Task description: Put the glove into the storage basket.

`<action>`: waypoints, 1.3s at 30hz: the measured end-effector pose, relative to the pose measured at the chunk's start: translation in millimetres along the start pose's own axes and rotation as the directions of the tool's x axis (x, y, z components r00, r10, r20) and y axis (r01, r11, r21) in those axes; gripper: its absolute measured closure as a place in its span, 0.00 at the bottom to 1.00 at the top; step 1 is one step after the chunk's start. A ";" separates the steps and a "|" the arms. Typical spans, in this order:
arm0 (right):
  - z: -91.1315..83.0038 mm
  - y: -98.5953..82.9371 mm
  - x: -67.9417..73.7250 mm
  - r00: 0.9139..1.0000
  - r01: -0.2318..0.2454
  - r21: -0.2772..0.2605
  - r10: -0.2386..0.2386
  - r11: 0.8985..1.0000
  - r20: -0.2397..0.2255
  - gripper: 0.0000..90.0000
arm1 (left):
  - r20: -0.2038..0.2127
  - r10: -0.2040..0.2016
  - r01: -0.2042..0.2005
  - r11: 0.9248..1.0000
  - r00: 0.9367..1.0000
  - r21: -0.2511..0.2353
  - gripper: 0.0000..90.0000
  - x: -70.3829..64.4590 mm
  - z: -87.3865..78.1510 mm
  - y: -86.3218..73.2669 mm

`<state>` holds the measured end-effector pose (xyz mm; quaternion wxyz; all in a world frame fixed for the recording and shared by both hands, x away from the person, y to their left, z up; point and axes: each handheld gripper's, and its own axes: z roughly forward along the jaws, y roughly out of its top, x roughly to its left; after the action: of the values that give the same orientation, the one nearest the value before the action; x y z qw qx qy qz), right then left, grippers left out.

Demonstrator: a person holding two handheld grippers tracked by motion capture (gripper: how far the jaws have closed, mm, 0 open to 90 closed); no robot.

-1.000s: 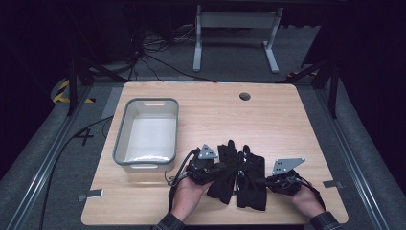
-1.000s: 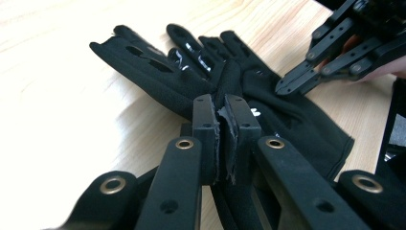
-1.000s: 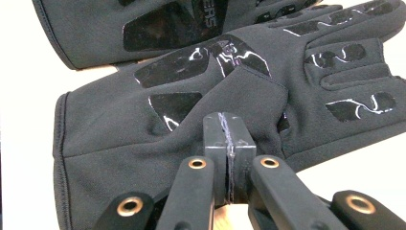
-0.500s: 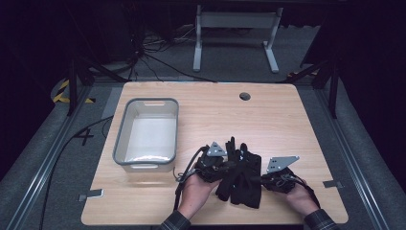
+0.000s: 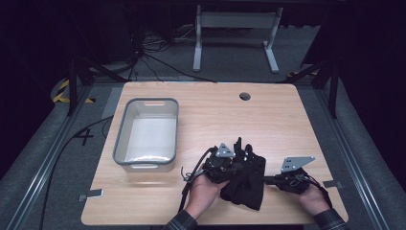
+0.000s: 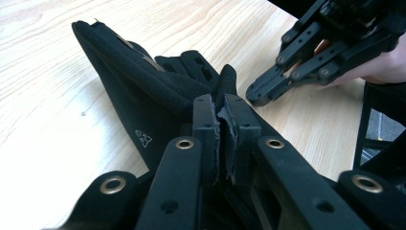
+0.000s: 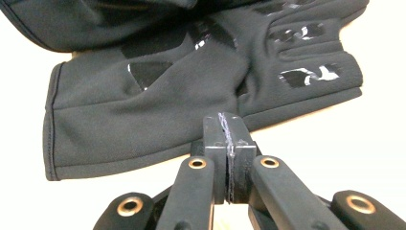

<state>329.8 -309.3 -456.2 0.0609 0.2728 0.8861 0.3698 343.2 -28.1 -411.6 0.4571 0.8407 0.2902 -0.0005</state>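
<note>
Black glove [image 5: 246,179] lies on your desk [image 5: 206,115]; your left gripper [image 6: 224,125] pinches its fabric, while your right gripper [image 7: 229,139] sits closed on nothing beside it

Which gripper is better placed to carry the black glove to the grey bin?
Left. The left gripper is shut on the black glove and is nearer the grey bin. The right gripper is shut on nothing, its fingers beside the glove.
</note>
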 end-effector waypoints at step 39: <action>-3.6 -3.6 1.9 1.000 -0.002 -0.001 0.002 1.000 0.003 1.00 | -0.034 0.010 -0.008 0.999 0.999 0.045 0.99 36.8 15.2 -13.4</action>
<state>325.5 -312.6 -455.9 0.0618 0.2740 0.8856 0.3698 371.3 -16.3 -440.6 0.4332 0.8518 0.2943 0.0097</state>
